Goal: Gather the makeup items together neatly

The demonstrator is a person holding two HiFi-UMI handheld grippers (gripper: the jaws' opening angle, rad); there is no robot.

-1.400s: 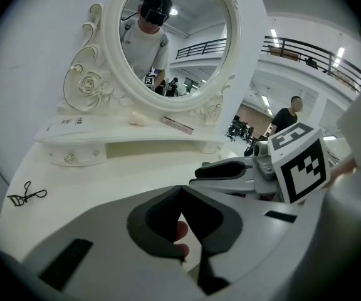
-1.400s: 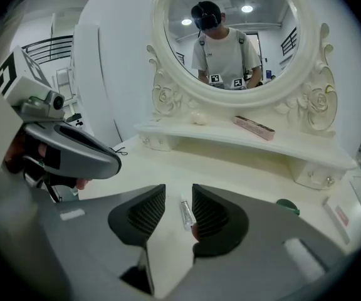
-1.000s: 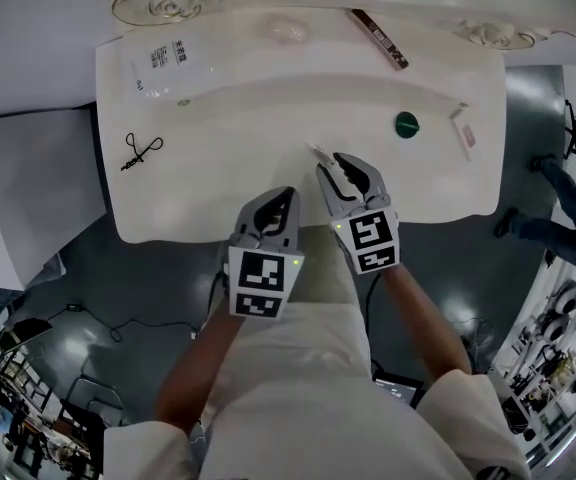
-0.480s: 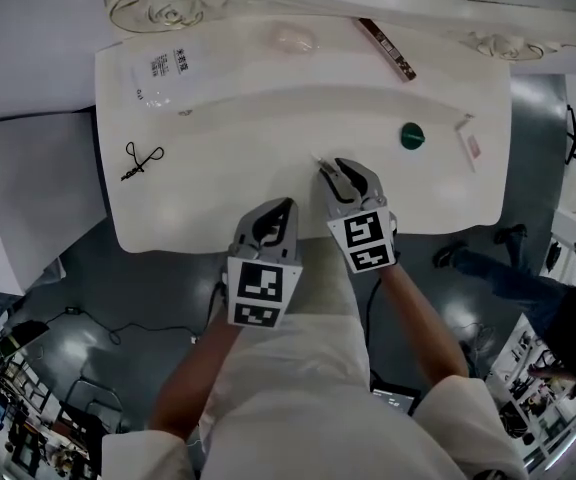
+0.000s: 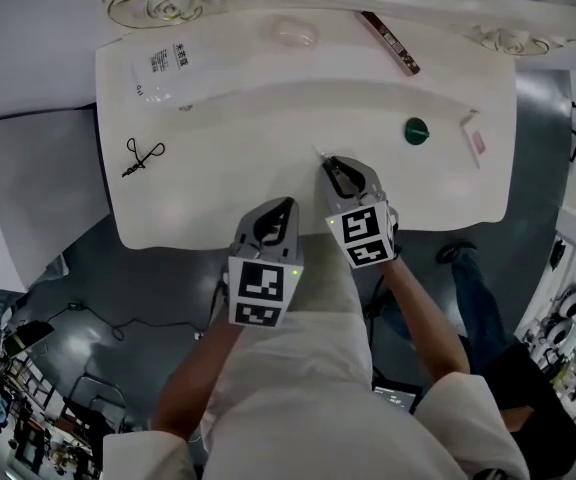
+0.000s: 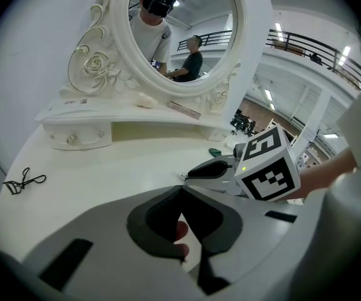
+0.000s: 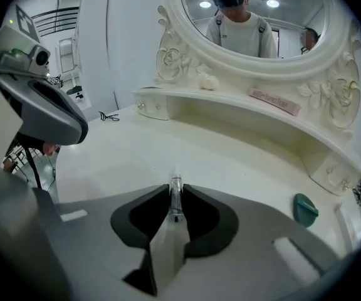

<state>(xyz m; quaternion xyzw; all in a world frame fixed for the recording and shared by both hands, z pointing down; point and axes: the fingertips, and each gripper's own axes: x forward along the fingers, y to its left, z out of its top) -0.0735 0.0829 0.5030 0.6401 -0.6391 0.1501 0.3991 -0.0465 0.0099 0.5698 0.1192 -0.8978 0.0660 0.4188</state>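
On the white vanity table (image 5: 218, 198), my right gripper (image 5: 330, 165) is down at the front middle. Its jaws have just been closing, and the pads now press on a thin clear tube (image 7: 176, 182) whose tip sticks out ahead (image 5: 319, 153). My left gripper (image 5: 280, 208) hovers over the table's front edge, shut and holding nothing (image 6: 180, 190). A green round compact (image 5: 415, 130) lies to the right, with a small white and pink tube (image 5: 472, 134) beyond it. A brown stick (image 5: 390, 42) and a pink puff (image 5: 294, 35) rest on the upper shelf.
A black eyelash curler (image 5: 143, 154) lies at the table's left. A clear labelled packet (image 5: 163, 68) sits on the shelf's left end. The oval mirror (image 7: 262, 17) in its ornate frame rises behind the shelf. A person stands on the floor at the right.
My right gripper has sunk a little onto the tube and its jaws have narrowed round it. The left gripper has stayed put. The person on the floor at the right has walked.
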